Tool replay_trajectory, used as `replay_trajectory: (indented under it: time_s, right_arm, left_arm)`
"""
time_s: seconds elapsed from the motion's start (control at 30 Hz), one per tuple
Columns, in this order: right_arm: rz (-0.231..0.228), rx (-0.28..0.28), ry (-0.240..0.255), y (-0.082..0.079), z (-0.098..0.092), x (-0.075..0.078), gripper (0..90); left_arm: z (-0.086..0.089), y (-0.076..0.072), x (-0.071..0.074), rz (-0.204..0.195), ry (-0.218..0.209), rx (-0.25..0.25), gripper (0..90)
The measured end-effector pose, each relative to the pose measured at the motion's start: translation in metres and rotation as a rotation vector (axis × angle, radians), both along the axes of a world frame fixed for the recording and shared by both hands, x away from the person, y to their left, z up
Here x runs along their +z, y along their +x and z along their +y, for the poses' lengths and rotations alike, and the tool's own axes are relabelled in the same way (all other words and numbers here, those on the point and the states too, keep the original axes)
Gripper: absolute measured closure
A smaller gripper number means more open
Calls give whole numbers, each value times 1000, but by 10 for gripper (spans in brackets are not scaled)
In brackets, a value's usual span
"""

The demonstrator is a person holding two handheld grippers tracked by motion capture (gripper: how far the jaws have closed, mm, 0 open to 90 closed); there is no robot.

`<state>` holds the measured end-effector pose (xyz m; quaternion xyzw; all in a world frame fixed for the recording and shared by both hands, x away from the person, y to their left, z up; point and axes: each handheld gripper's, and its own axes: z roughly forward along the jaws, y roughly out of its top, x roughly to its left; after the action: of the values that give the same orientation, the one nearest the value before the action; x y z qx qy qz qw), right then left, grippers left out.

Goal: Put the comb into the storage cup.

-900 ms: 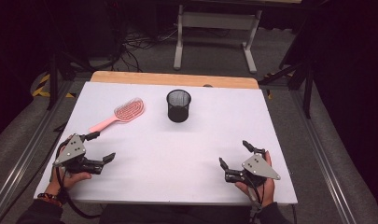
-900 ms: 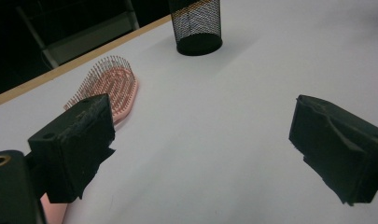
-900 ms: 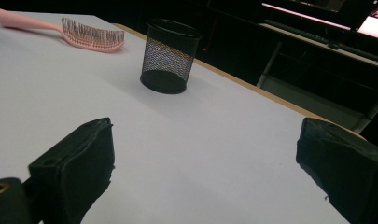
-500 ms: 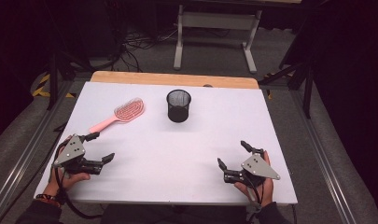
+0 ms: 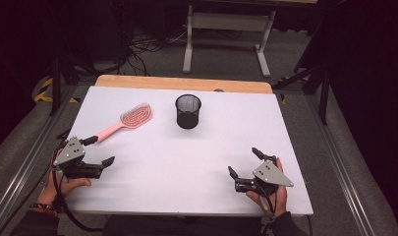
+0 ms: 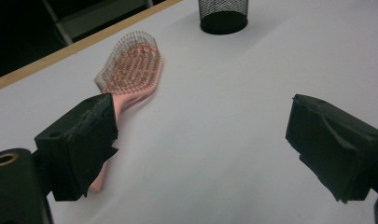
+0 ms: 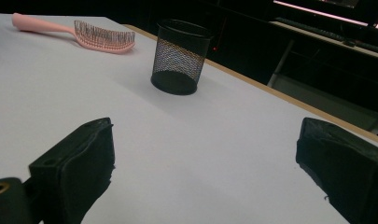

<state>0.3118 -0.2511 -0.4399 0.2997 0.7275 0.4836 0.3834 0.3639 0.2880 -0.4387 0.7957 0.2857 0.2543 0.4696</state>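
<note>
A pink hairbrush (image 5: 127, 120) lies bristles up at the back left of the white table (image 5: 186, 167), its handle pointing toward my left gripper (image 5: 99, 150). That gripper rests open at the near left, one fingertip close to the handle's end, nothing between its jaws. In the left gripper view the brush (image 6: 130, 70) lies just beyond the left jaw of my gripper (image 6: 200, 144). A black mesh cup (image 5: 187, 111) stands upright at the back centre. My right gripper (image 5: 243, 161) rests open and empty at the near right. In the right gripper view the cup (image 7: 179, 56) and brush (image 7: 84, 32) lie far ahead.
A wooden strip (image 5: 186, 83) runs along the table's far edge. Behind it stands a grey metal frame (image 5: 226, 29) on a dark floor with cables. Metal rails (image 5: 24, 162) flank the table on both sides.
</note>
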Motion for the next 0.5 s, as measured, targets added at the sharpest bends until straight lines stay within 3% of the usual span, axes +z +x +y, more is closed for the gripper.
replay_trajectory:
  time_s: [0.17,0.23,0.3,0.4,0.5]
  right_arm:
    - [13,-4,-2,1,0,-1,56]
    - [26,-6,0,2,0,-2,56]
    - [29,-5,-1,2,0,-3,56]
    - [33,-3,-5,2,0,-3,56]
    - [37,3,-3,3,0,-4,56]
  left_arm:
    - [2,19,12,67,47,-8,106]
    - [2,33,17,113,62,-17,109]
    - [-2,53,25,146,129,-19,140]
    - [-4,71,31,186,147,-28,160]
    - [-7,97,37,237,199,-12,161]
